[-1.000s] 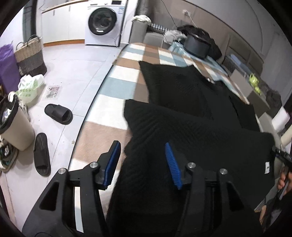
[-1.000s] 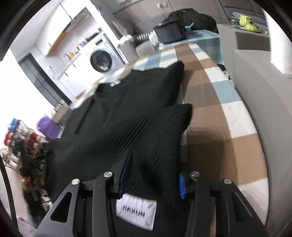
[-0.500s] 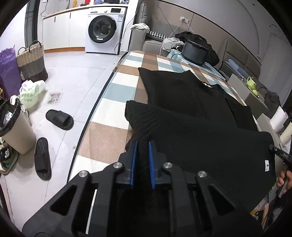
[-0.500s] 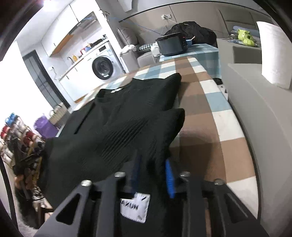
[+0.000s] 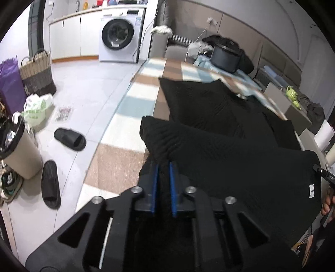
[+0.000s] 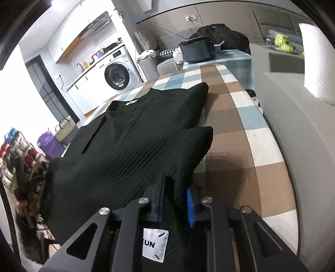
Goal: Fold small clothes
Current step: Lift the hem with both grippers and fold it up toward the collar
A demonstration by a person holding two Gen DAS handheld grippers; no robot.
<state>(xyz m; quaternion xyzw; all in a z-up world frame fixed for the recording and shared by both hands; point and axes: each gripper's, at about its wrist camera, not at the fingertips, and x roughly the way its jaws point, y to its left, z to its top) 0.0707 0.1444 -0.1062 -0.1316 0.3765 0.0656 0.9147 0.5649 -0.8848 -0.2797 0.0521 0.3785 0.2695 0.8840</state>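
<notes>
Both tongs on the hem

My left tongs [image 5: 163,167] clamped the black top [image 5: 219,150] on the checked worktop [image 5: 117,159]; right tongs [image 6: 175,188] were closing on its hem; I judged lifting both corners evenly would keep the fold square

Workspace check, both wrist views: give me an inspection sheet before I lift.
Surface: checked cloth over a long table.
Job's things: black knit top spread flat, white label at near hem.
Clutter: black appliance at far end.
Grippers: left claw shut on the hem; right claw closing on the hem.
Cables: one at the wall socket.
Surroundings: washing machine, slippers, bin.
</notes>
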